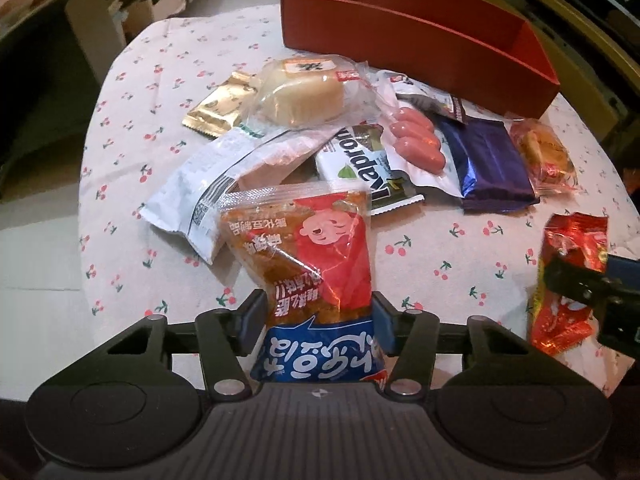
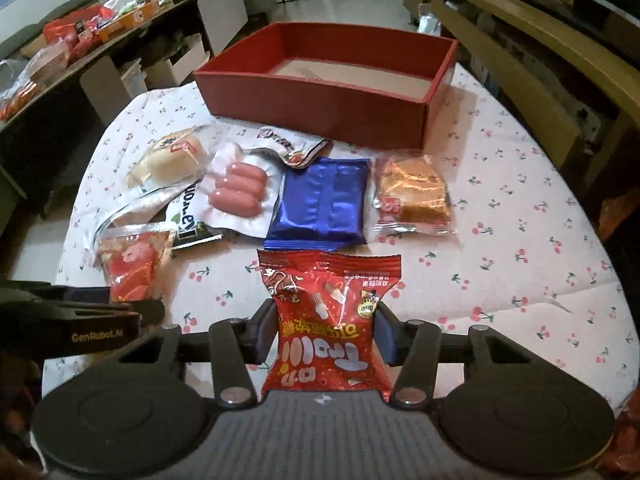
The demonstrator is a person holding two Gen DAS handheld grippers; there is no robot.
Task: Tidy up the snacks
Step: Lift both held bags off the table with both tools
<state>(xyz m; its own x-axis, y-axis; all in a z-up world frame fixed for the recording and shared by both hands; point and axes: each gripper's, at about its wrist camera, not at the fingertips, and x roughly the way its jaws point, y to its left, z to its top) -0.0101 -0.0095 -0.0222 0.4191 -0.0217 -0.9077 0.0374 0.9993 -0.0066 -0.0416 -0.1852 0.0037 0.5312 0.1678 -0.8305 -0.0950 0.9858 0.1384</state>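
My left gripper is shut on a red and blue spicy snack pouch and holds it above the table's near edge. My right gripper is shut on a shiny red snack packet, also lifted; that packet shows at the right of the left wrist view. An empty red box stands at the far side of the table. Between it and the grippers lie a wrapped bun, a sausage pack, a blue packet, a wrapped cake and a seaweed pack.
The round table has a cherry-print cloth. A gold packet and a white pouch lie at the pile's left. A shelf with more snacks stands far left; wooden furniture is at the right.
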